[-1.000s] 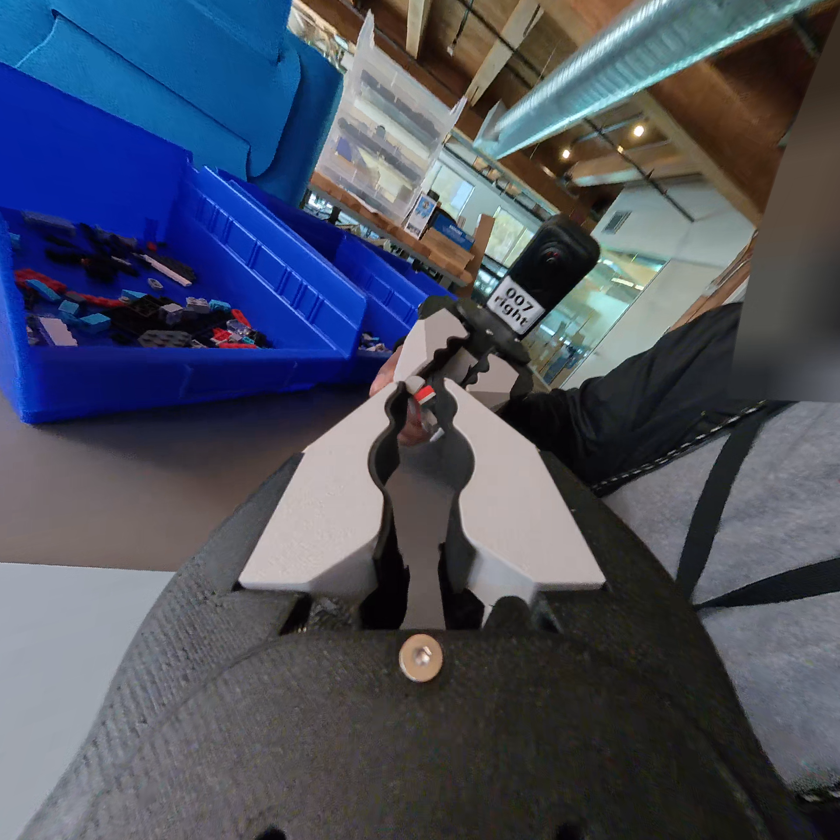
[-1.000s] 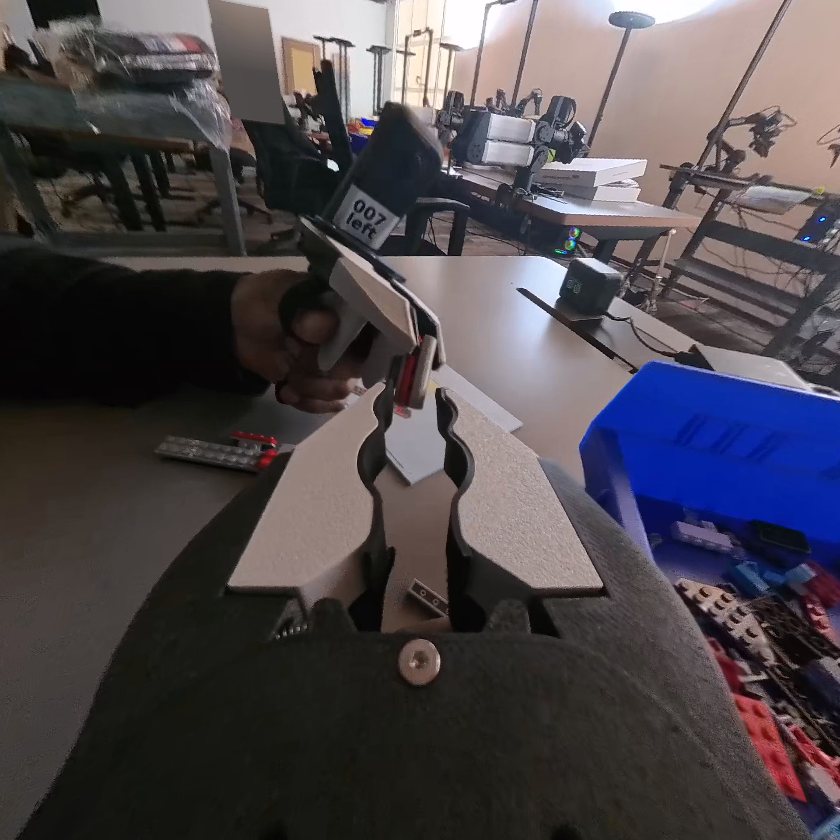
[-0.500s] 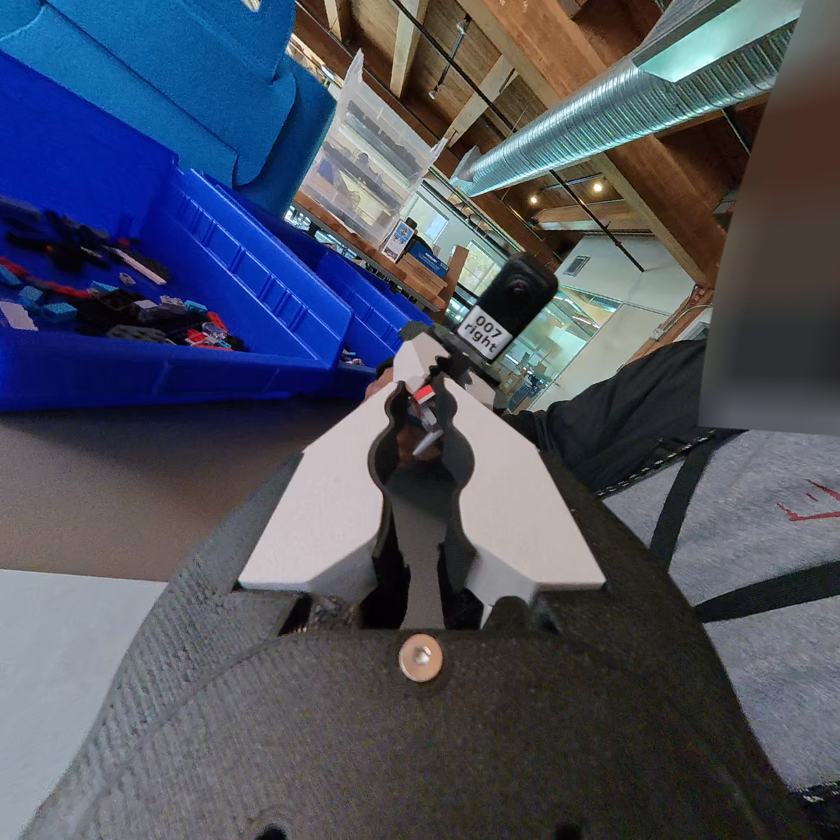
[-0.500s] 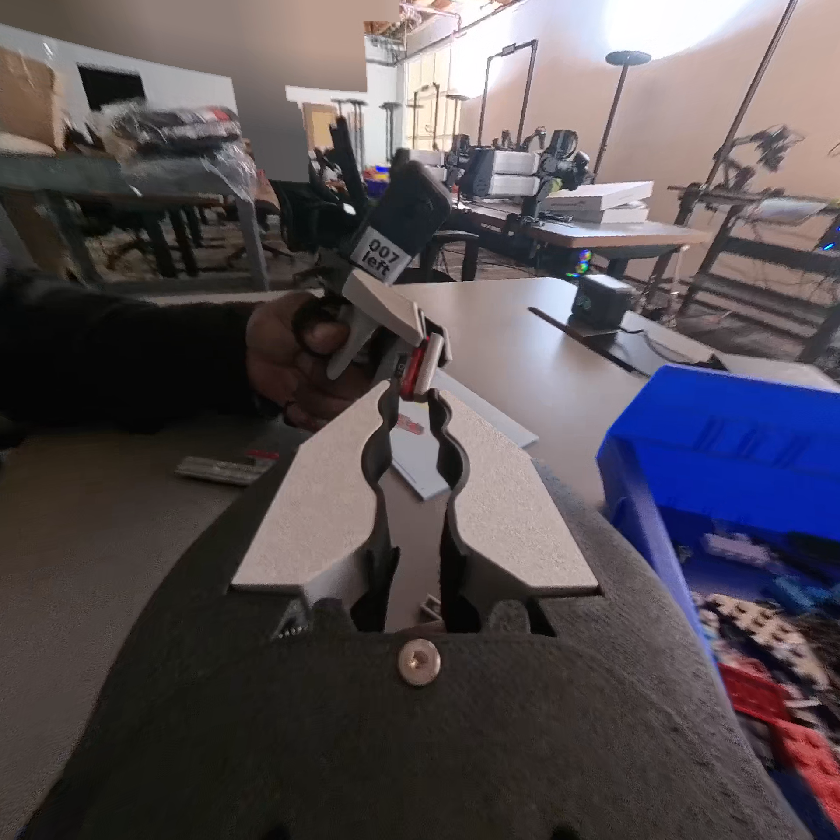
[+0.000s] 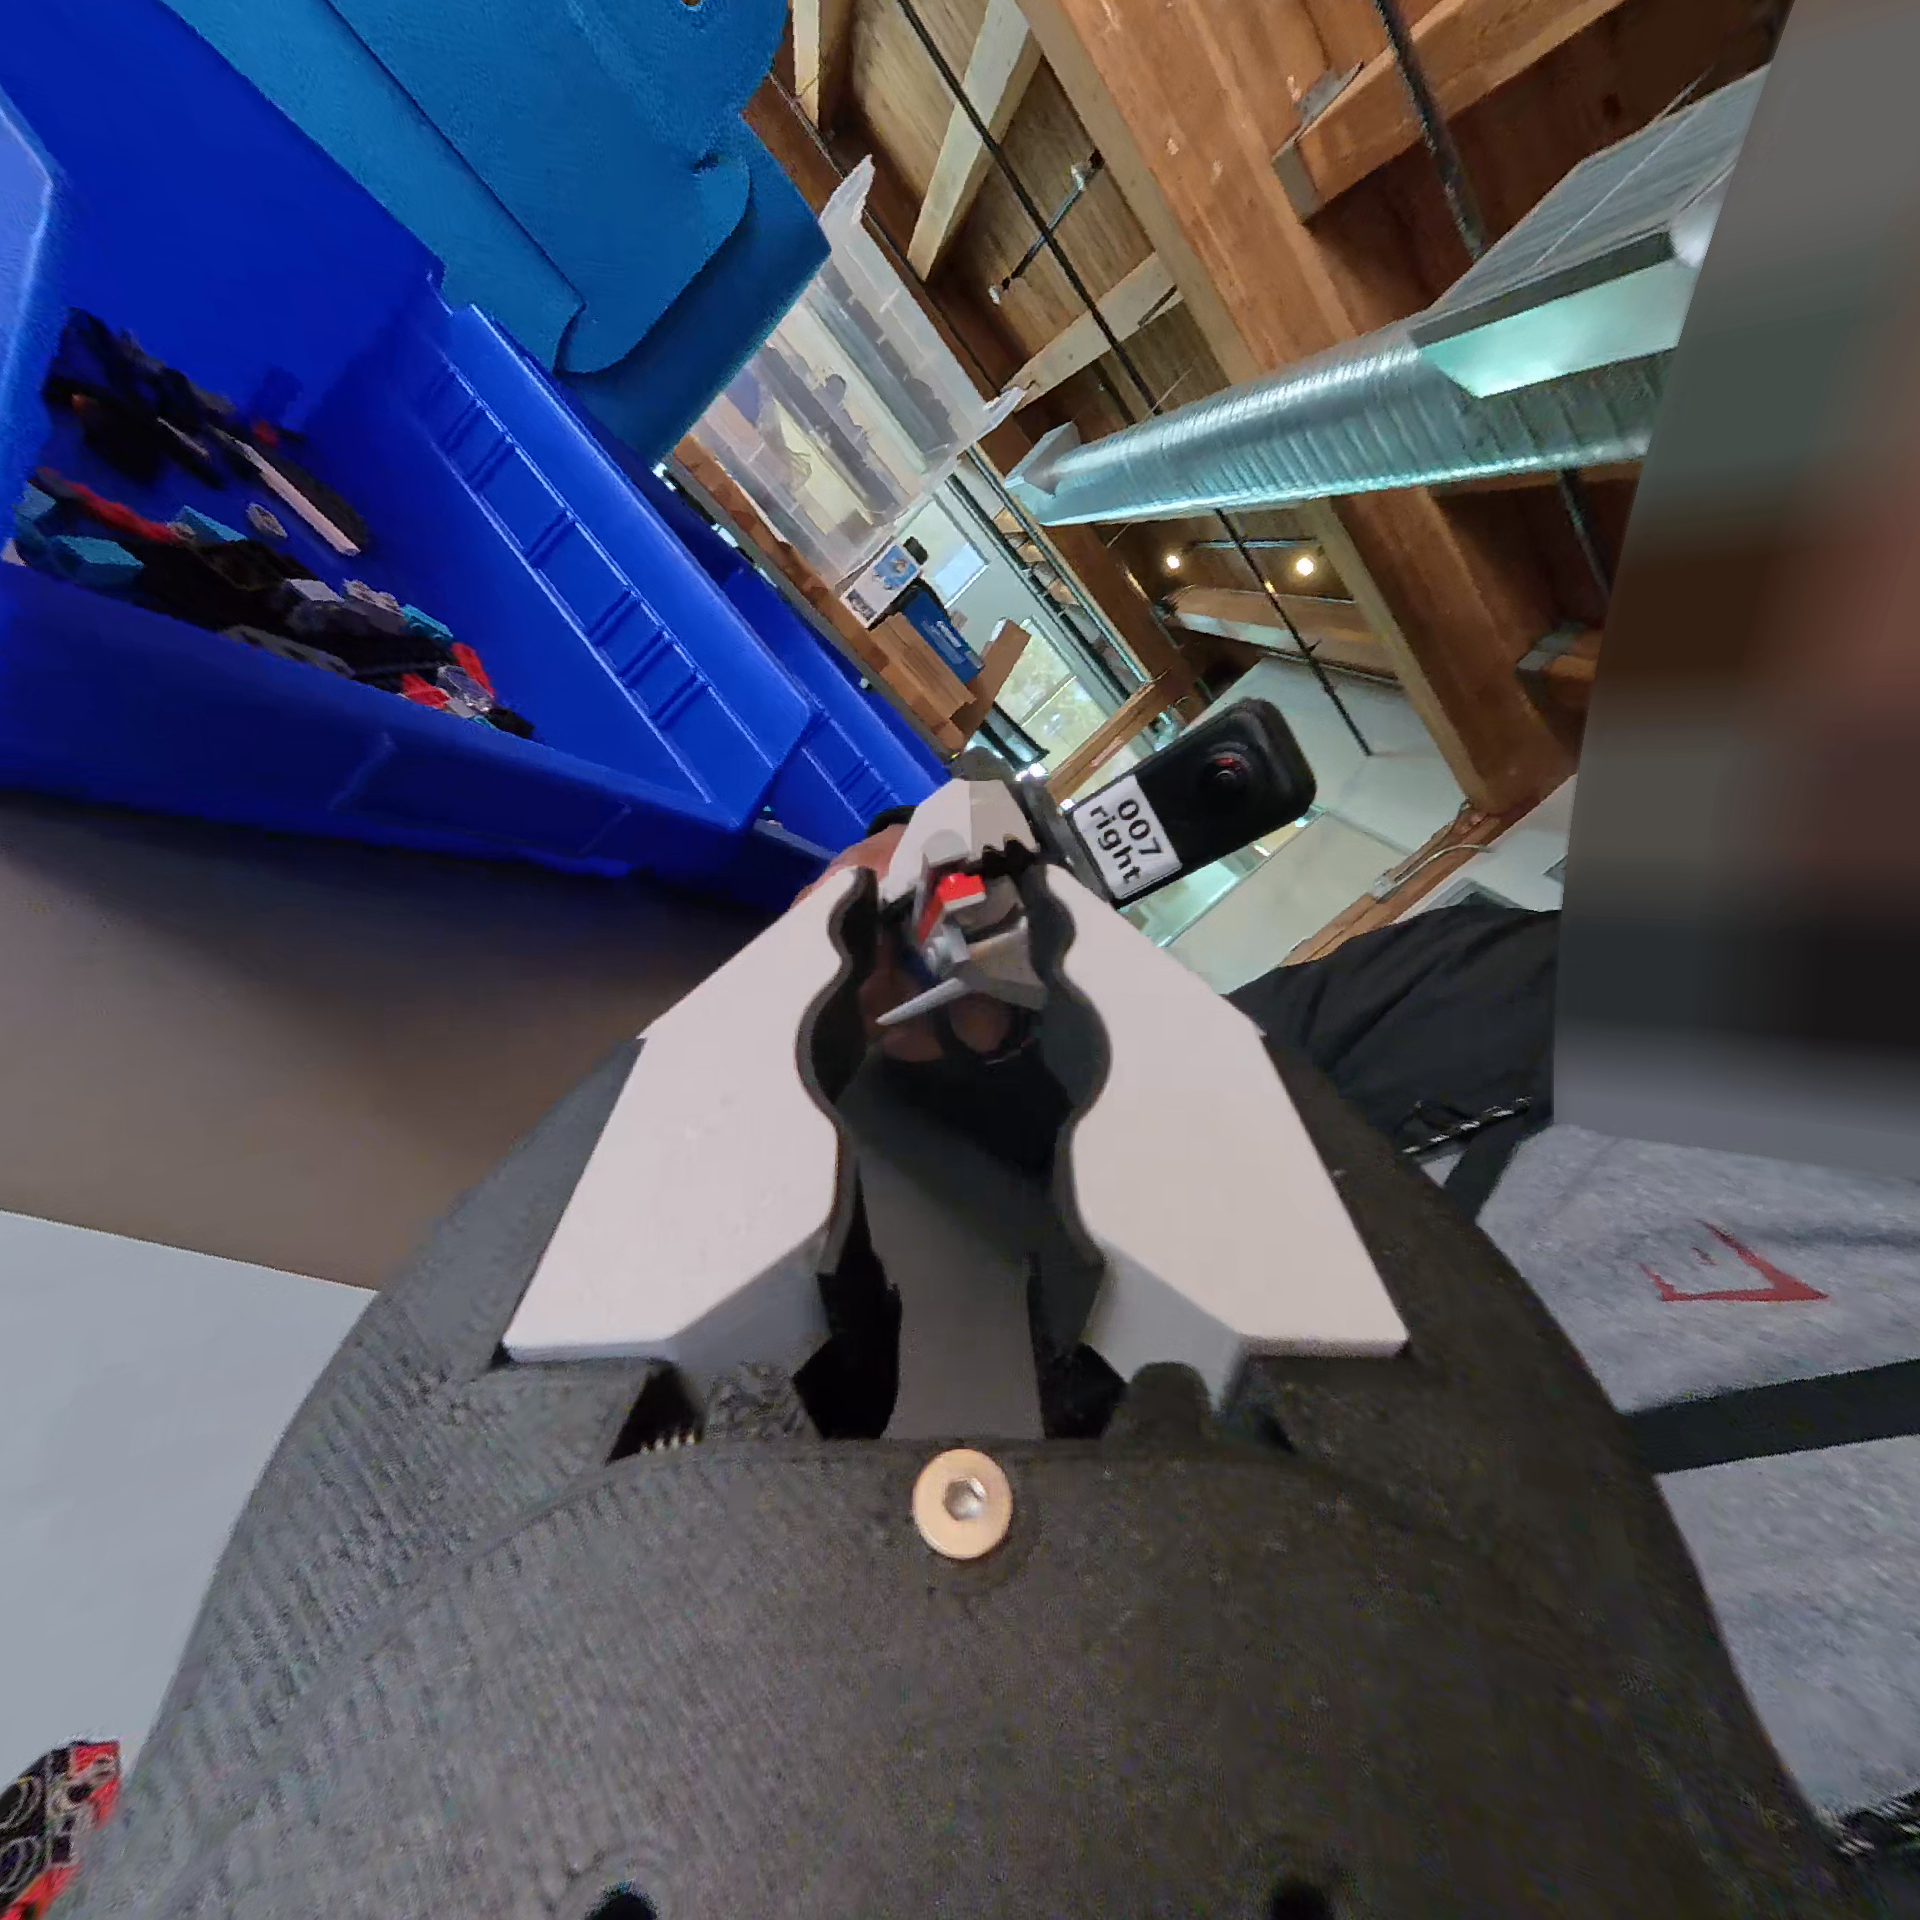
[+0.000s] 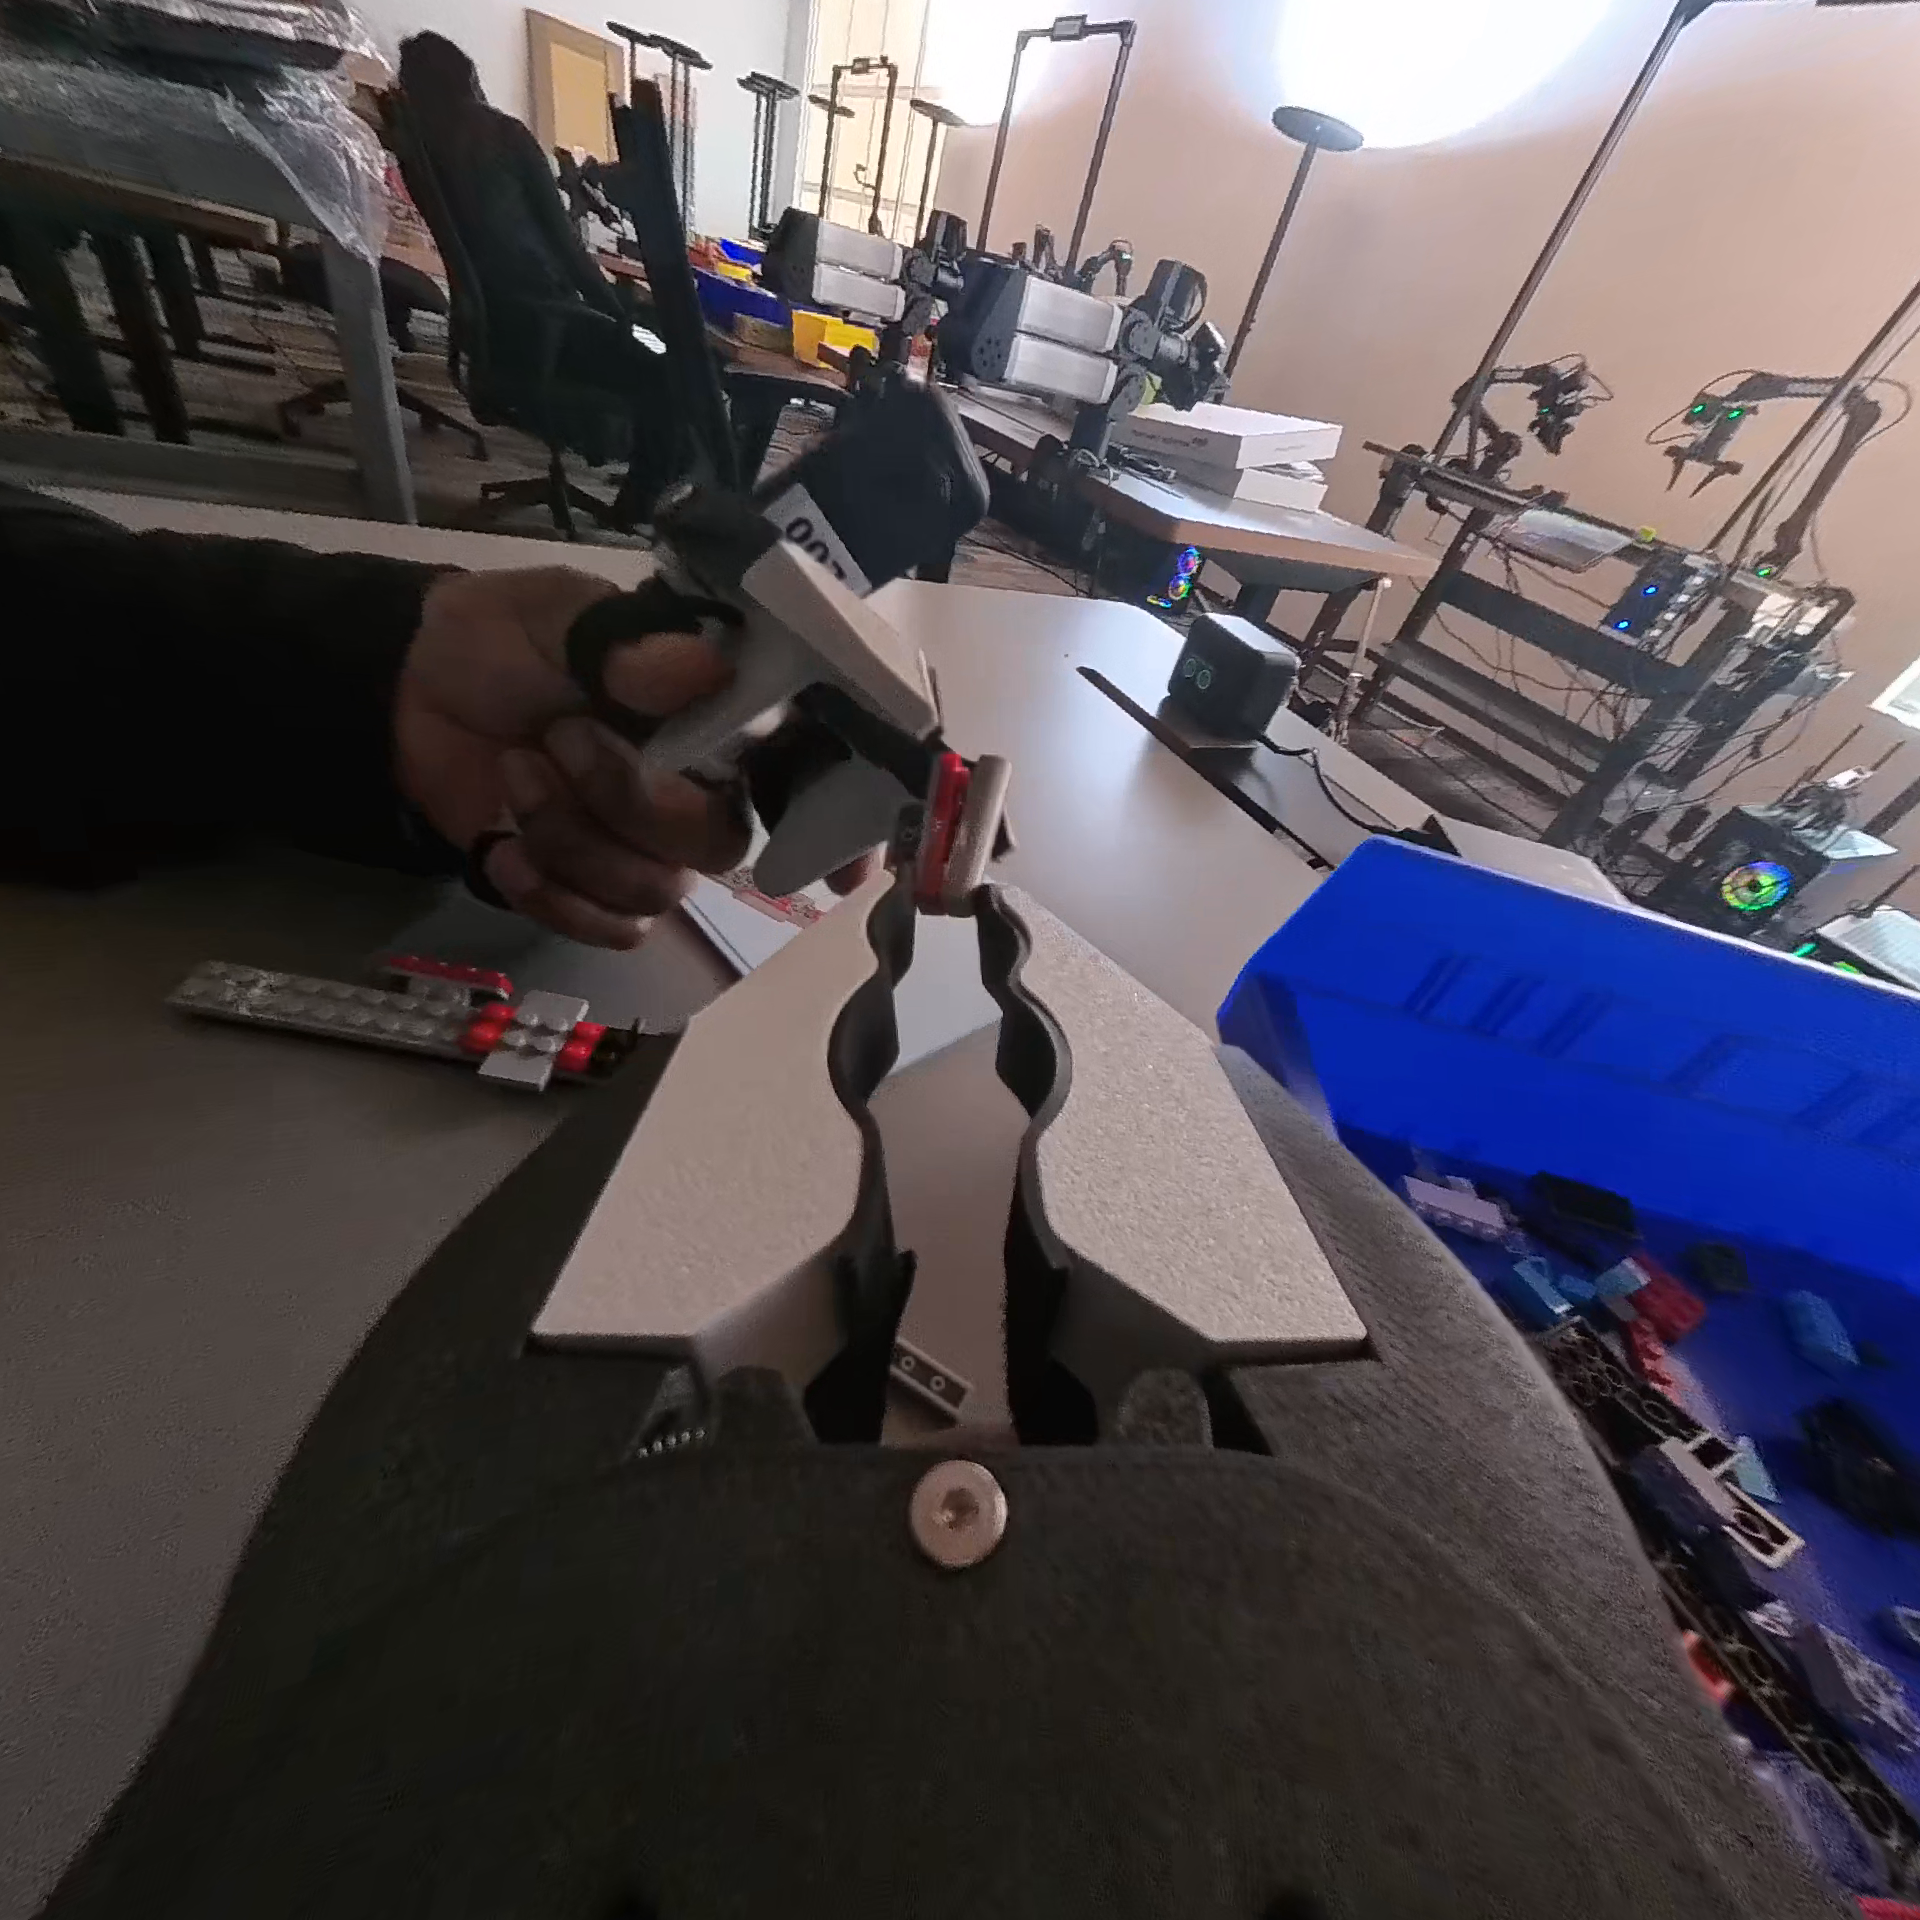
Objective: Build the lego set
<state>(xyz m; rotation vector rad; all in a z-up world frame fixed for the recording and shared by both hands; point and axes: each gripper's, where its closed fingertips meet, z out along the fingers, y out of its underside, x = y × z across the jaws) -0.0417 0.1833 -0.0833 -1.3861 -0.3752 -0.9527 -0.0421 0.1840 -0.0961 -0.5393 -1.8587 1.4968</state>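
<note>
A small red and grey lego assembly [image 6: 951, 831] is held up in the air between both grippers. My right gripper [image 6: 943, 902] is shut on its lower end. My left gripper [image 5: 956, 899] stands around the same assembly [image 5: 951, 904] with its jaws spread wider than the piece. It also shows in the right wrist view, held by a hand [image 6: 540, 748]. A partly built grey plate with red parts [image 6: 395, 1013] lies on the table at left. A blue bin of loose bricks [image 6: 1558, 1049] is at right, and it shows at left in the left wrist view [image 5: 436, 748].
A printed sheet [image 6: 748, 914] lies on the table under the grippers. A small grey plate [image 6: 930, 1374] lies just below my right gripper. A black cube device [image 6: 1231, 675] sits farther back. A second blue bin [image 5: 862, 779] stands behind the first. My left and right fingertips are right by each other.
The left gripper's jaws have spread wider and it has rolled. The right gripper has narrowed onto the assembly's lower end. Both have lifted a little off the table.
</note>
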